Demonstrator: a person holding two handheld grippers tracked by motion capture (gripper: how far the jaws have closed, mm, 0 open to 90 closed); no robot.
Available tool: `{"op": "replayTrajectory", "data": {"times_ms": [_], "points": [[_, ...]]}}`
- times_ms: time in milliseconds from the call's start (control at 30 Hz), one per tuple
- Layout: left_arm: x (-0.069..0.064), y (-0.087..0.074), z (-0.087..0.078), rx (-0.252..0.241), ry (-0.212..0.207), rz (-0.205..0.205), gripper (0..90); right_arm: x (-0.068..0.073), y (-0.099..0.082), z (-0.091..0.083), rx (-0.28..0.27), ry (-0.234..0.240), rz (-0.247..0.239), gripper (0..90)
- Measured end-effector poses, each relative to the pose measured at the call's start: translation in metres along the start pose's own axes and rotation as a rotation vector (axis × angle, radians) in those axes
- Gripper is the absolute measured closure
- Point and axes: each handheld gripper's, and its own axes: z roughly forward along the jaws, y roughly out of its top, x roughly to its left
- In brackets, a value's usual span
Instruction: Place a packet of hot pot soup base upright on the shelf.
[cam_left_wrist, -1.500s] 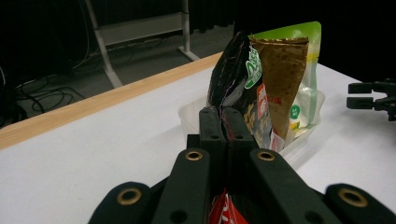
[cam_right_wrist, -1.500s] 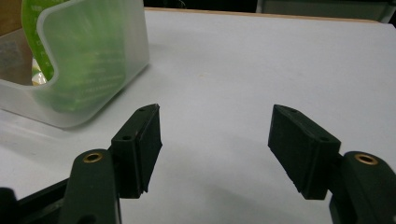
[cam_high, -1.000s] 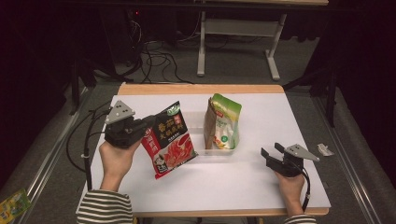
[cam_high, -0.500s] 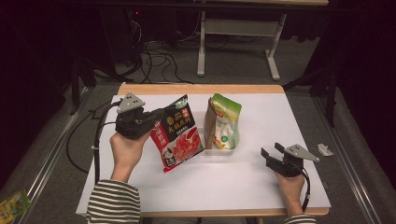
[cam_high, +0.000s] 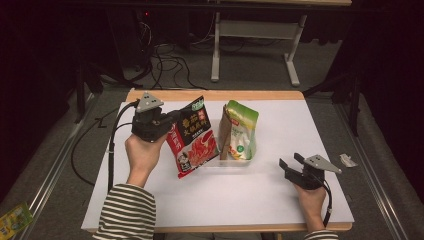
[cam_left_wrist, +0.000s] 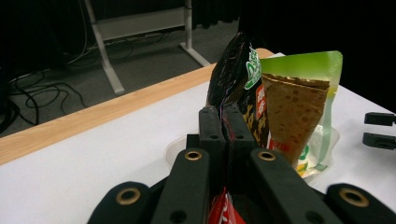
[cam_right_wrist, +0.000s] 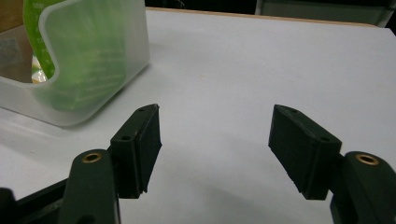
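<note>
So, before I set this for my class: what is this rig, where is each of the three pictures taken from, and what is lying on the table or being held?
No robot arm here: a person at a white table holds a hand-worked clamp with two black jaws in each hand.

The high view looks down from above the person's side. The other two pictures come from small cameras riding on the clamps, looking along their jaws.

The left gripper is shut on the edge of a red and black snack bag, lifted off the table. In the left gripper view, its jaws pinch the bag.

The right gripper rests low near the table's right side, jaws open with nothing between them, as the right gripper view shows.

A clear plastic tray on the table holds a green pouch standing upright.
</note>
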Motion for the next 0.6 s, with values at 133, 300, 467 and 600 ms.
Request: {"op": "replayTrajectory", "data": {"times_ms": [133,300,467,600], "points": [[0.000,0.000,0.005,0.004,0.021,-0.003,88.7,0.000,0.000,0.000,-0.001,0.001,-0.003,34.2],[0.001,0.002,0.009,0.006,0.046,-0.010,88.5,0.000,0.000,0.000,-0.002,0.000,-0.003,34.2],[0.001,0.005,0.013,0.008,0.066,-0.019,88.4,0.001,0.000,0.000,0.001,0.000,0.004,34.1],[0.000,0.006,0.019,-0.008,0.072,-0.031,88.1,0.001,0.000,-0.001,0.000,-0.001,0.002,34.0]]}}
